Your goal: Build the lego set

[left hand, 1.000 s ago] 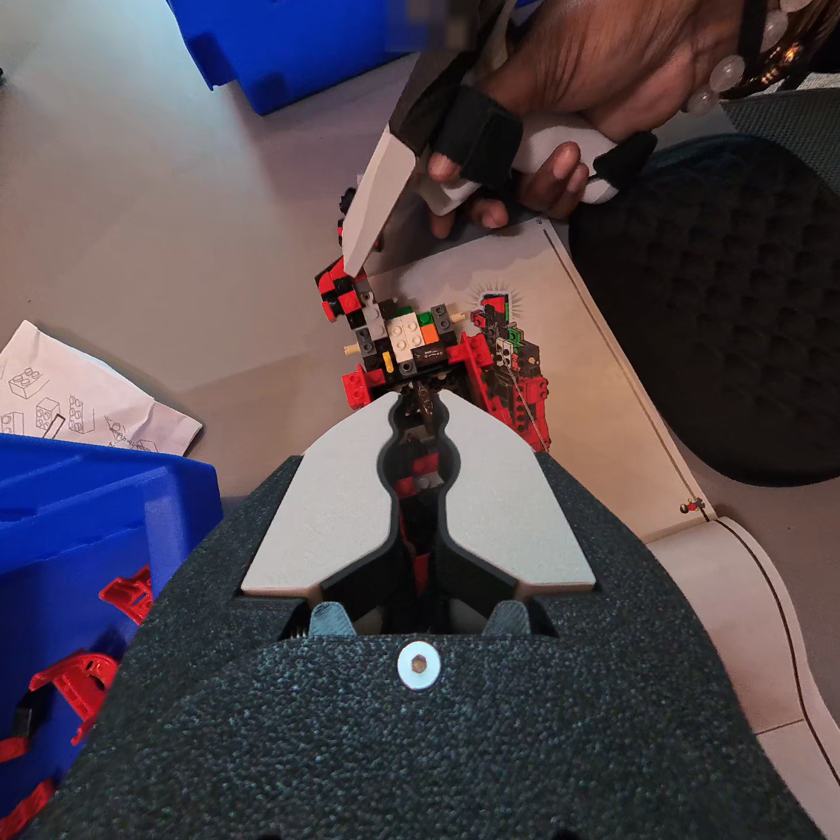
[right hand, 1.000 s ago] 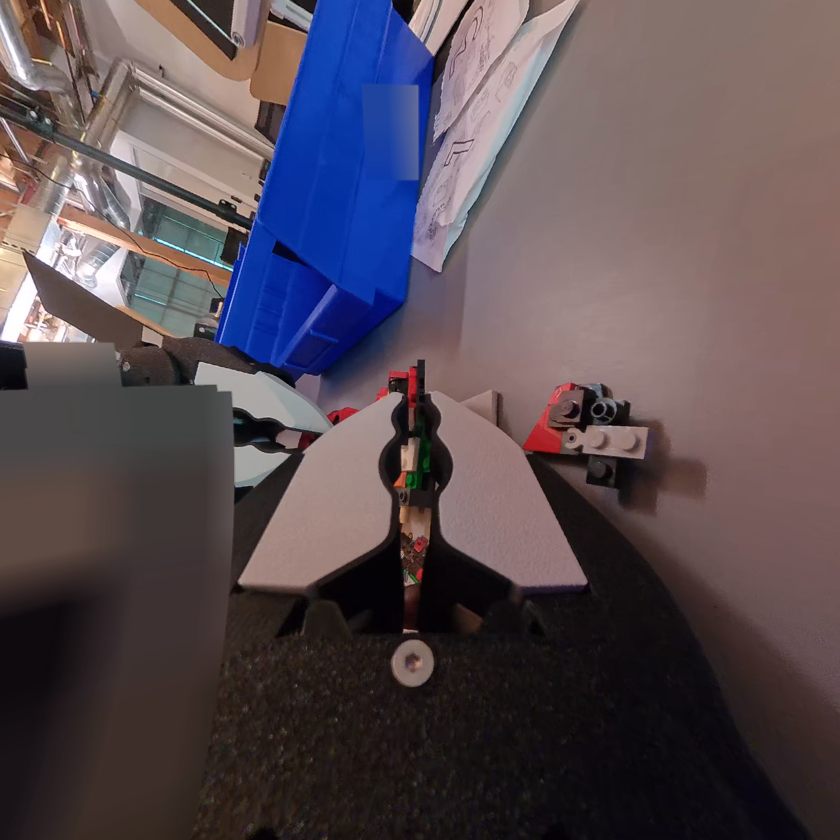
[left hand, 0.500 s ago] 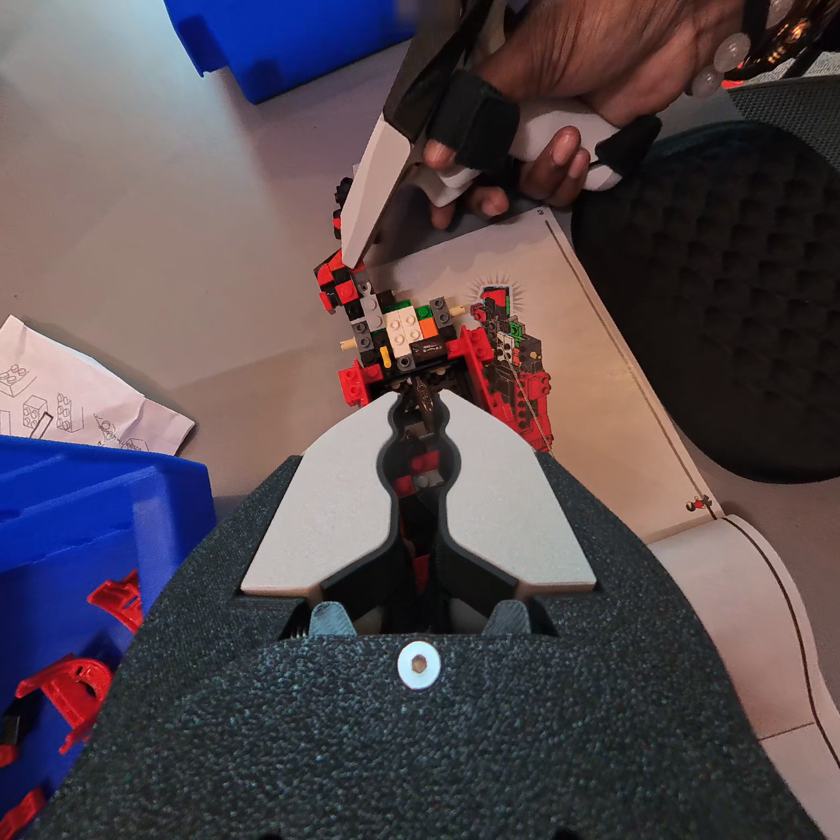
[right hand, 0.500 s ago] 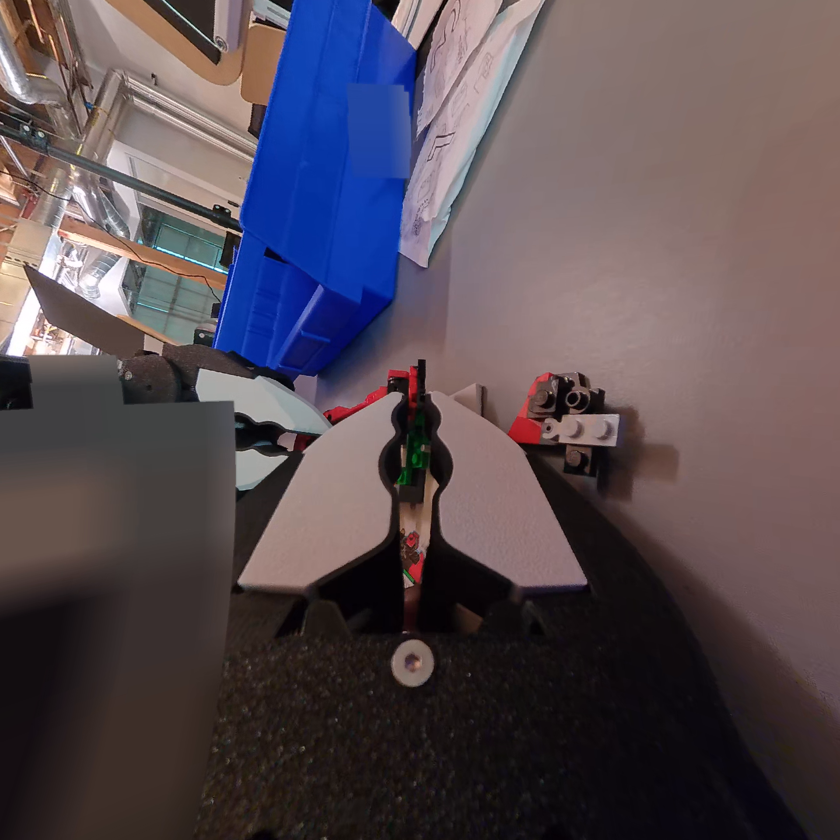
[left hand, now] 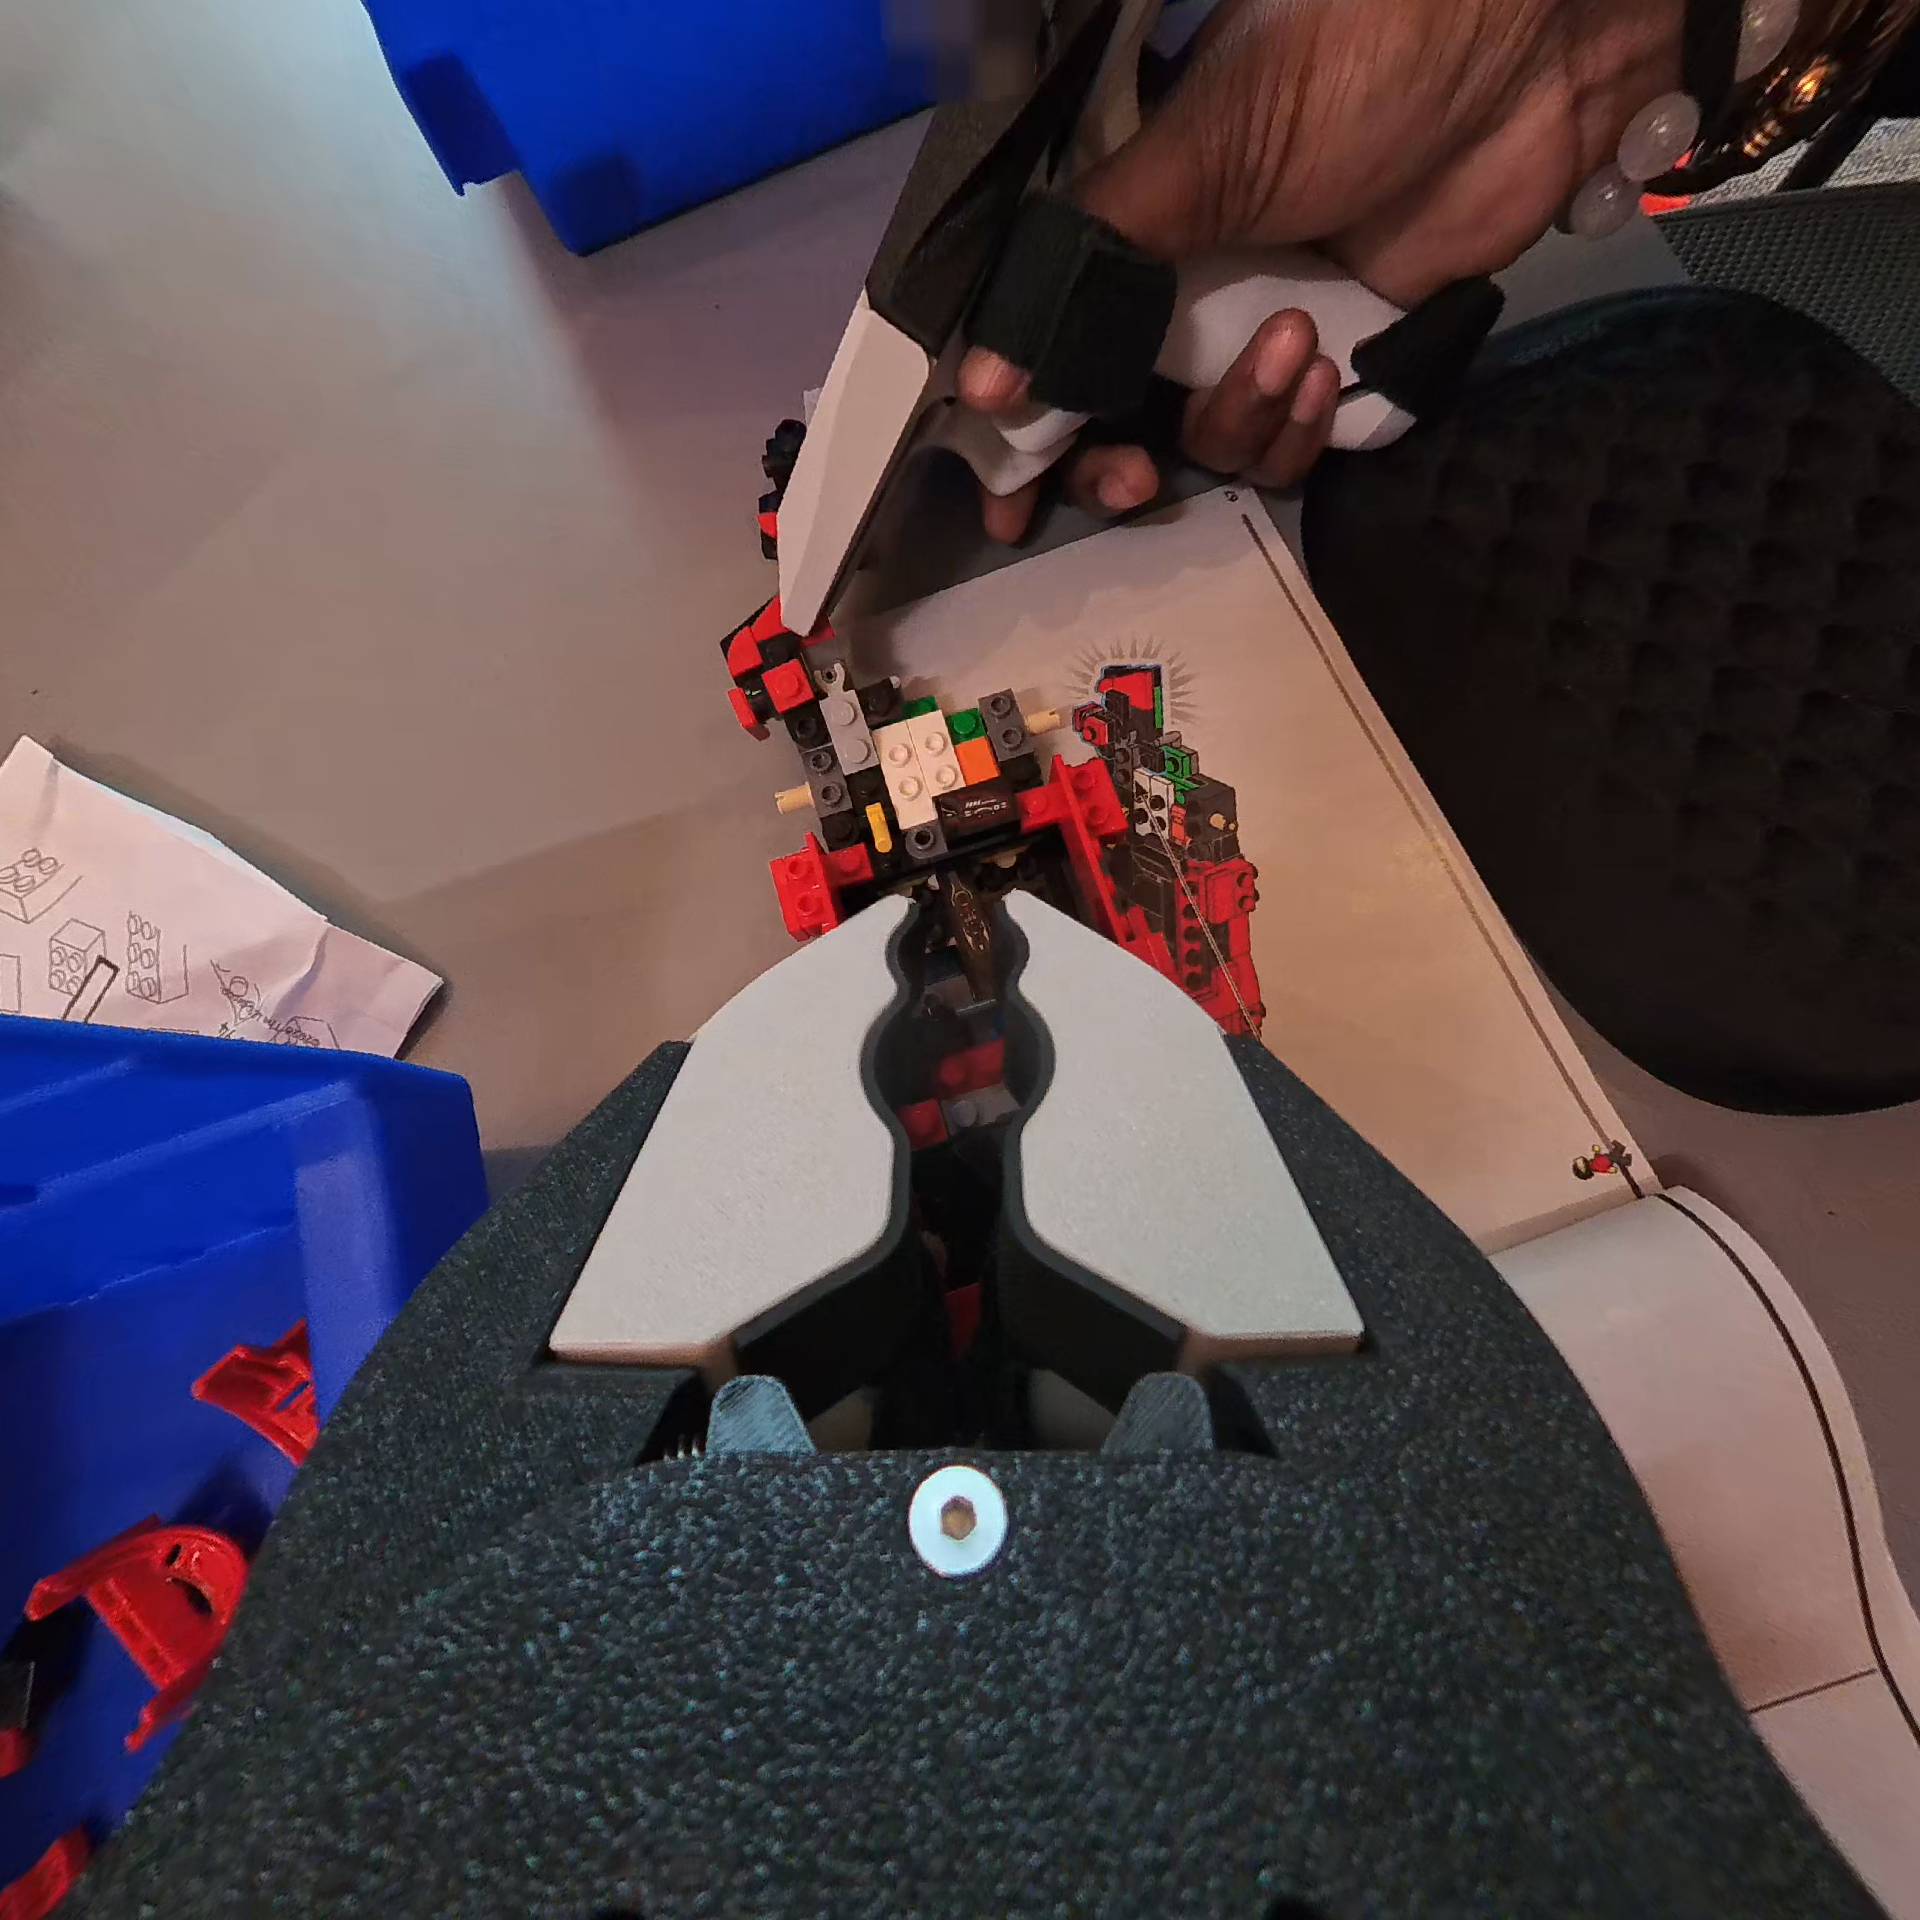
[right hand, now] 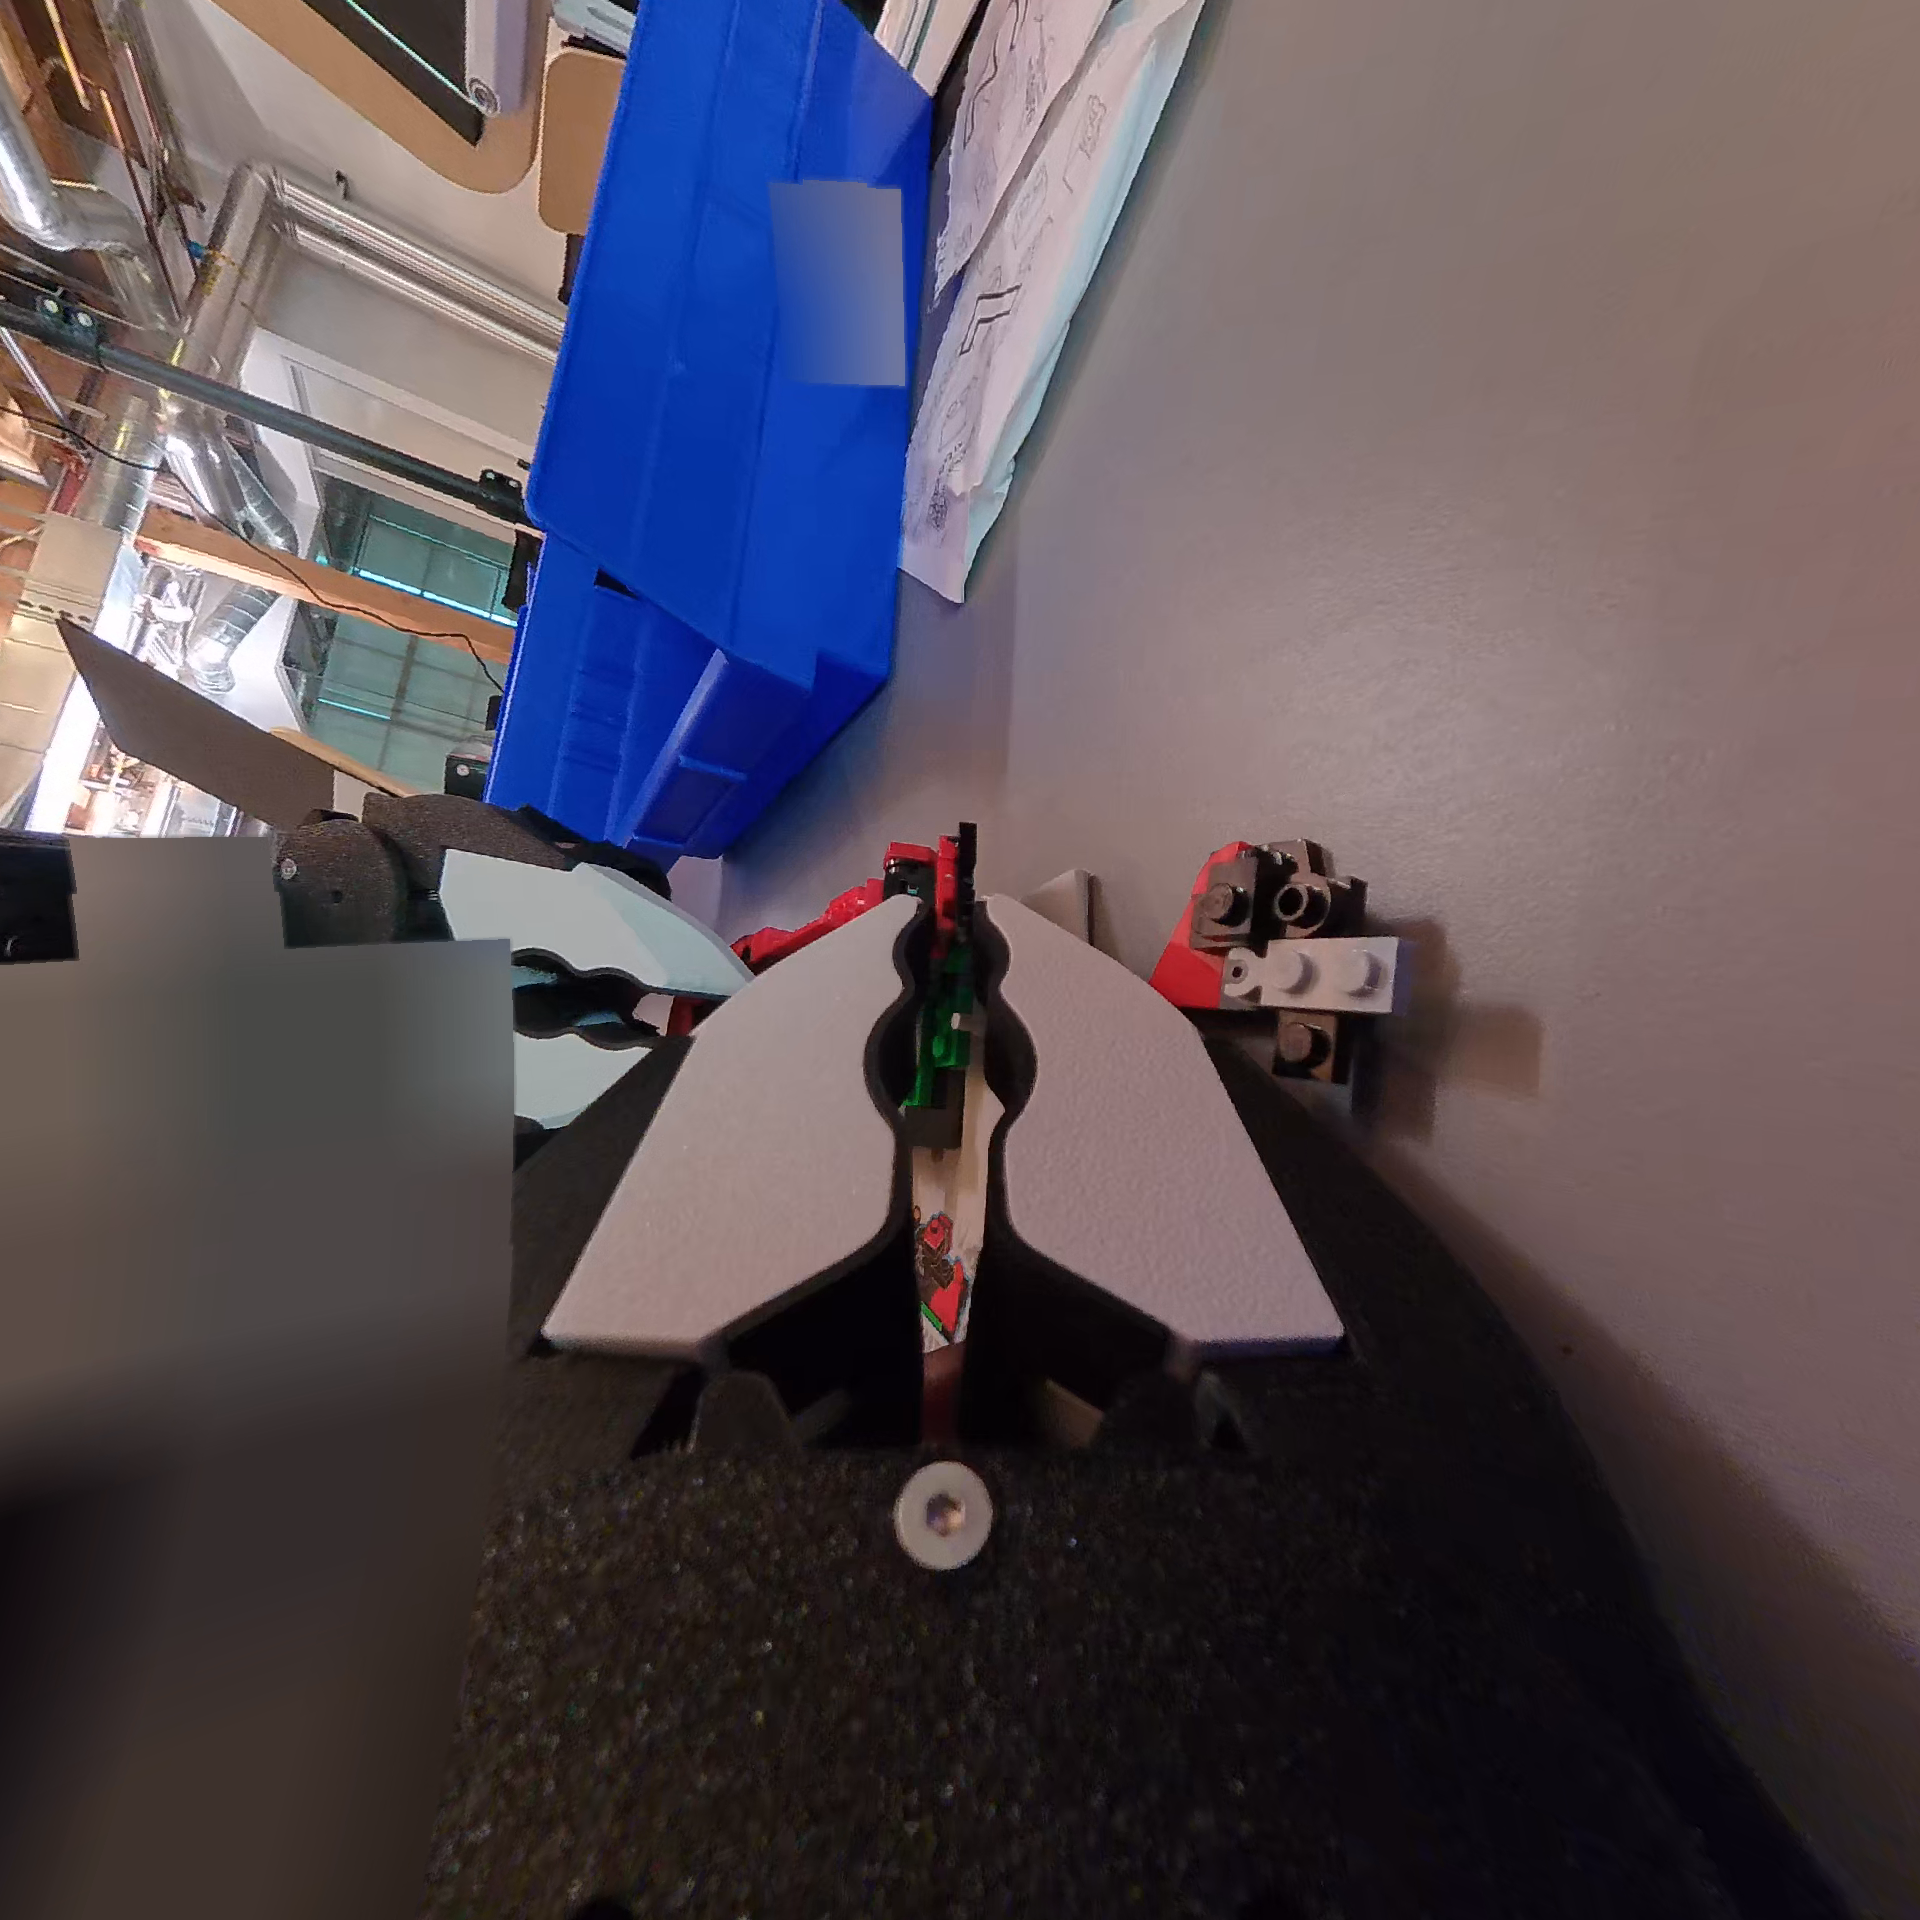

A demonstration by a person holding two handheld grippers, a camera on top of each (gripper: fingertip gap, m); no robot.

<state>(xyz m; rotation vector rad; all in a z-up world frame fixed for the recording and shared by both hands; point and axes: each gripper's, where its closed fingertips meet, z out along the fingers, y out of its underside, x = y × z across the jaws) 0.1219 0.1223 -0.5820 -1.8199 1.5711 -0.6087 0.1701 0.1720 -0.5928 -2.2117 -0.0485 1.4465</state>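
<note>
At frame centre, the left gripper (left hand: 961, 925) clamps the lego model (left hand: 914, 774); the right gripper (right hand: 954, 914) pinches its upper end above the instruction booklet (left hand: 1340, 831).

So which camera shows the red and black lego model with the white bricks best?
The left wrist view: the red and black lego model with white bricks faces it, studs and colours clear. The right wrist view catches only an edge-on sliver between its own fingers.
</note>
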